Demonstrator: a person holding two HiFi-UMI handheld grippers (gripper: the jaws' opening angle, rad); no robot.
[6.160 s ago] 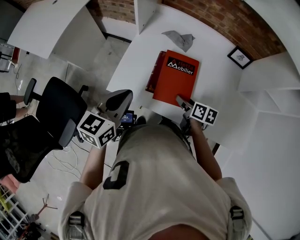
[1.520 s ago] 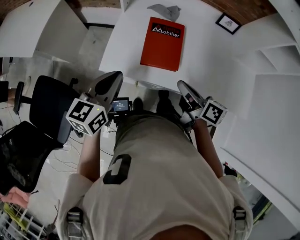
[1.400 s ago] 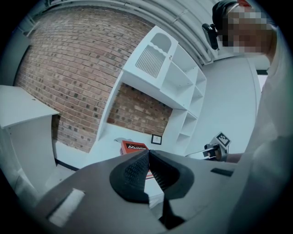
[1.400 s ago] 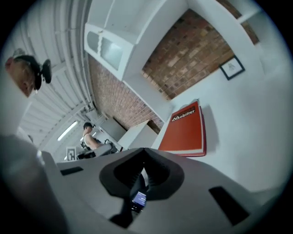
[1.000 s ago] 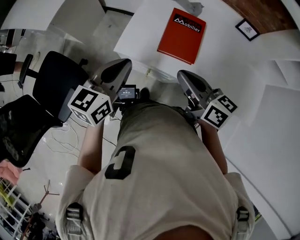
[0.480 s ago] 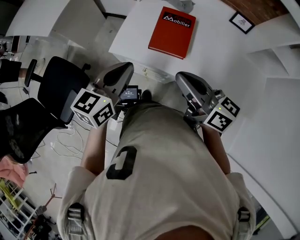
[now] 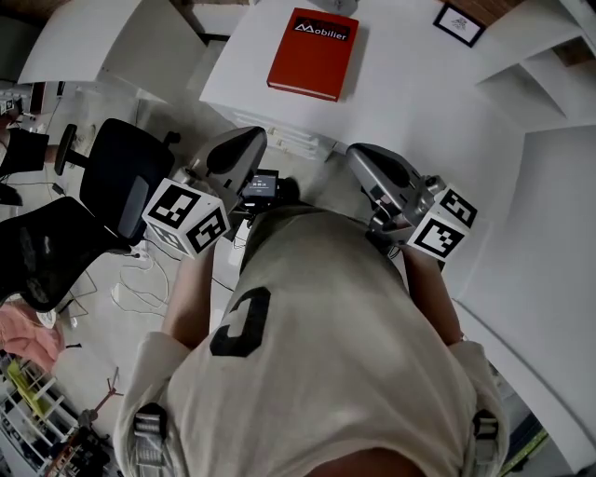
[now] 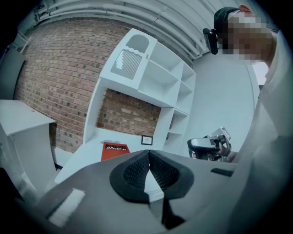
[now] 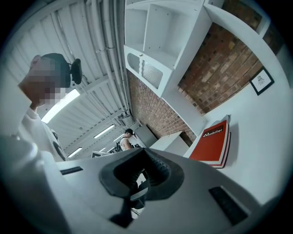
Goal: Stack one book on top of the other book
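A red book (image 7: 312,51) printed "Mobilier" lies flat on the white table (image 7: 410,102), far ahead of both grippers. The right gripper view shows this red book (image 9: 211,144) resting on a second book whose edge shows beneath it. My left gripper (image 7: 250,133) is held close to my body, short of the table's near edge, its jaws shut with nothing between them (image 8: 149,153). On the other side my right gripper (image 7: 358,152) is also near my body, shut and empty (image 9: 144,153). Neither gripper touches the books.
Black office chairs (image 7: 116,182) stand on the floor at the left. A small framed picture (image 7: 456,23) leans at the table's far right. White shelving (image 7: 549,56) rises at the right. A person (image 9: 127,137) stands far off in the room.
Both grippers have drawn back from the table towards my body and risen a little. The red book sits farther from them in the head view; it stays on the table.
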